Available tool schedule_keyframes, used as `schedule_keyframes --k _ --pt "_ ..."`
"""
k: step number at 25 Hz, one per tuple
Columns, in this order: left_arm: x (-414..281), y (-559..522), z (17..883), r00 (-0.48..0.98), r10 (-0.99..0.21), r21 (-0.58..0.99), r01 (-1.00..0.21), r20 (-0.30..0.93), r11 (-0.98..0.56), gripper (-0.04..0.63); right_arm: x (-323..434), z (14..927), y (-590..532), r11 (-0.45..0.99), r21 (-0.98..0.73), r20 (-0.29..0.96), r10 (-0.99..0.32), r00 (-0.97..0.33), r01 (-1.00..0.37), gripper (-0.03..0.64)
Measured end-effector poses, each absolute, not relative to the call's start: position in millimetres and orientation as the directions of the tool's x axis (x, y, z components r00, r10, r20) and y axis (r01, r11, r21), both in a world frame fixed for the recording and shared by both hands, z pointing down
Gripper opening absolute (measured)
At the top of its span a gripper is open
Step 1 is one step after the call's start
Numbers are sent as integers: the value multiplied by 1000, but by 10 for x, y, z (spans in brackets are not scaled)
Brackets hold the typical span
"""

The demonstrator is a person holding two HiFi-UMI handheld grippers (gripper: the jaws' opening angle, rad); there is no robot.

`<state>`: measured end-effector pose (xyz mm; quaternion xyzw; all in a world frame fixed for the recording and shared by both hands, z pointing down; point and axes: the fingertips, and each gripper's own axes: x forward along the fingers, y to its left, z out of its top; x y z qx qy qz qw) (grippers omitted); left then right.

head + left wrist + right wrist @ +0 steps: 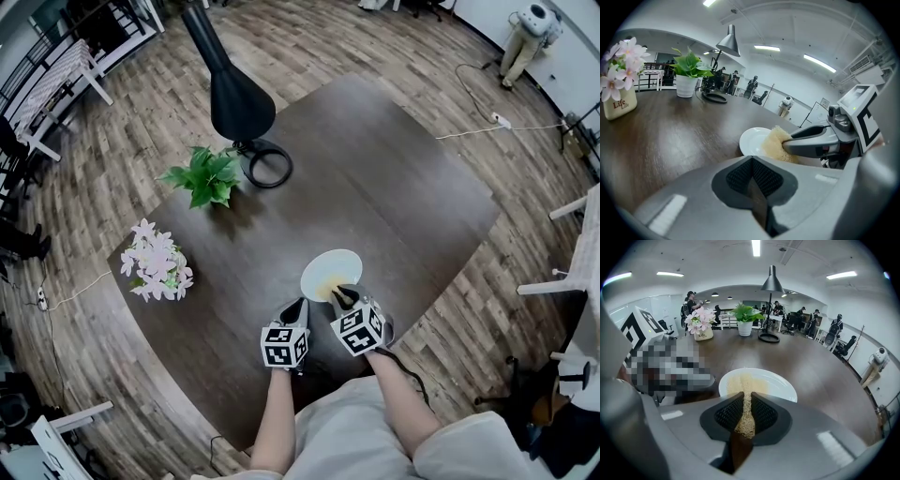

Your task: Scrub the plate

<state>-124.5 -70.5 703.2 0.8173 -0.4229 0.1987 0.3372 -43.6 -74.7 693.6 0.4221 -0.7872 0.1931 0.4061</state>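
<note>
Right gripper (744,414) sat up close, its jaws pinching the yellow fibrous scrubber (742,386), and that scrubber pressed on the near side of the white plate (780,386). Left gripper (753,182) hung just beside it, jaws pressed together on nothing. The plate lay near the dark table's (394,178) front edge, well apart from the pink flowers (155,262) and the potted plant (204,176).

Bright ceiling strips (755,247) light evenly; fisheye warps the edges, dark vignette in corners

plate (780,385) near rim: hidden behind right hand-held gripper (746,398) | lamp (241,103) arm: cut off, head view top edge
</note>
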Motion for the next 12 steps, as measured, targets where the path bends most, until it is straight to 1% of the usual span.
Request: schedule_keyframes --k 12 --pt "-1245 -704 7015 572 -563 397 -820 596 -413 0 -767 6972 -826 631 12 805 -467 -367 -776 66"
